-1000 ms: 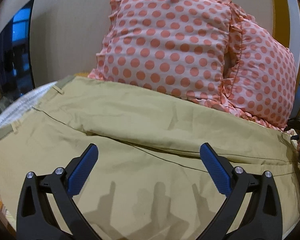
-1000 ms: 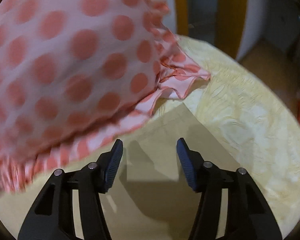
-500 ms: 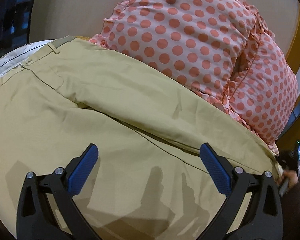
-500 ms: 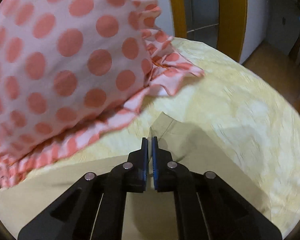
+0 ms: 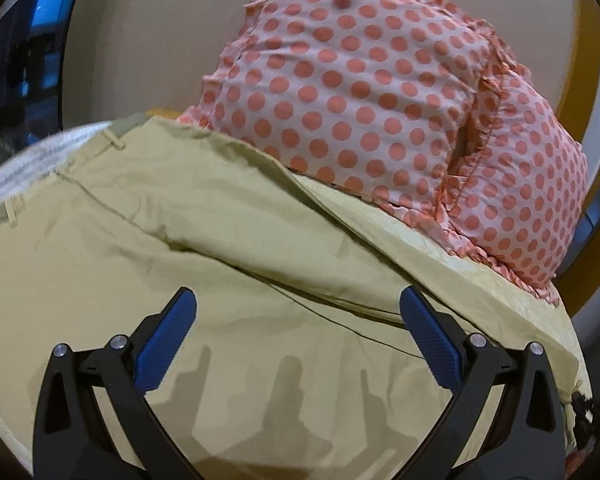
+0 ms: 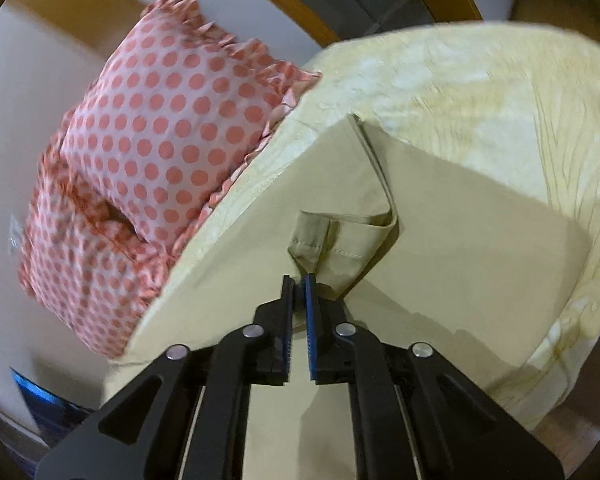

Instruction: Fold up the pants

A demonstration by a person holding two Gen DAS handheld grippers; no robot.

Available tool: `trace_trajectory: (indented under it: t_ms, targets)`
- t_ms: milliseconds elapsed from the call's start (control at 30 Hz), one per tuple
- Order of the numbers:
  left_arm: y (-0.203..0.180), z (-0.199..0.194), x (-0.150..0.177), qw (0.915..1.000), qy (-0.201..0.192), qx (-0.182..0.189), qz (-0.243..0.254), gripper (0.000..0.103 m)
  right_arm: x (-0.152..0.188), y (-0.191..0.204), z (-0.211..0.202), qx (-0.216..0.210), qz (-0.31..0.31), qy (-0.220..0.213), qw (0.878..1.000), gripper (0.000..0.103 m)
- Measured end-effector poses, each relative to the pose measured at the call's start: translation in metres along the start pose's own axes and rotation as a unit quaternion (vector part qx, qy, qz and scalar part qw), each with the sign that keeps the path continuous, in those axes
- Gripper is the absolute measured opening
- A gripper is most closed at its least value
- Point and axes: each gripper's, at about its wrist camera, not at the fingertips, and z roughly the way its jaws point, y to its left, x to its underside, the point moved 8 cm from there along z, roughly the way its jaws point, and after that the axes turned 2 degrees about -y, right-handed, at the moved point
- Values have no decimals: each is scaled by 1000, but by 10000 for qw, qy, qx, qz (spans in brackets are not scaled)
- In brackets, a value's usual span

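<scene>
Jaws: right gripper (image 6: 299, 282) now clamps pants (image 6: 440, 280) hem — lifted; left gripper (image 5: 298, 320) wide.
Pillow (image 5: 360, 92): 12 o'clock.
Meaning: fold starting.

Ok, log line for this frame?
right hand-held gripper: shut on pants hem, lifted | left hand-held gripper: open over pants | pillows behind

The pants (image 5: 148, 264) run off the left and bottom edges of the left wrist view, so their full length is not seen. Where the polka-dot pillows (image 5: 364, 104) meet the bedspread (image 5: 460, 280), the pants cover part of the pillows' lower frill. In the right wrist view, the right gripper (image 6: 299, 280) hides the pinched hem (image 6: 332, 248) between its pads, and the pillows there are motion-blurred.
</scene>
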Motion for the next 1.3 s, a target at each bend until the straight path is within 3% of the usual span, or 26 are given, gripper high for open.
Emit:
trace_trajectory:
  t_ms: [33, 67, 133, 200, 267, 333, 433, 633, 800, 833, 900, 933, 1000, 1100, 1167, 1233, 1300]
  targets:
    - [0, -4, -4, 10000, 3, 61, 68, 101, -1, 1, 2, -89, 119, 28, 9999, 38]
    - [0, -9, -8, 9997, -17, 204, 130, 101, -2, 2, 2, -144, 169, -4, 9998, 50]
    - [3, -14, -18, 9992, -76, 387, 118, 101, 0, 4, -1, -95, 114, -61, 9999, 54]
    - [7, -14, -26, 9988, -92, 484, 45, 101, 0, 5, 3, 69, -44, -185, 9998, 50]
    - [13, -6, -38, 9977, 23, 678, -94, 101, 2, 2, 12, 37, -197, -89, 9998, 2]
    - [19, 8, -47, 9968, 214, 751, -197, 101, -4, -1, 2, -306, -68, -257, 9992, 1]
    - [32, 33, -58, 9957, 534, 664, -364, 101, -19, 3, -26, -437, -337, -727, 9958, 1]
    - [47, 90, -67, 9935, 988, 165, -550, 97, -23, 5, -31, -551, -285, -779, 9950, 1]
    - [58, 143, -71, 9874, 1412, -181, -688, 79, -22, 9, -30, -585, -283, -772, 9949, 1]
    - [62, 157, -74, 9854, 1503, -326, -730, 70, -23, 9, -30, -593, -286, -771, 9948, 1]
    - [72, 177, -76, 9816, 1643, -408, -888, 19, -22, 8, -29, -608, -264, -767, 9949, 1]
    - [76, 178, -77, 9793, 1670, -273, -1108, 6, -23, 8, -30, -653, -256, -748, 9947, 1]
    - [82, 157, -82, 9798, 1403, -56, -1423, 5, -25, 13, -36, -714, -352, -789, 9937, 1]
    - [81, 94, -86, 9904, 877, 66, -1063, 5, -30, 13, -51, -685, -507, -970, 9916, 1]
    - [84, 31, -79, 9949, 489, 149, -869, 6, -32, 8, -59, -618, -529, -1047, 9912, 1]
    - [92, -33, -52, 9973, 232, 82, -687, 8, -31, -3, -63, -516, -483, -1033, 9921, 1]
    - [101, -62, -26, 9982, 215, -115, -547, 8, -27, -12, -60, -411, -412, -932, 9939, 1]
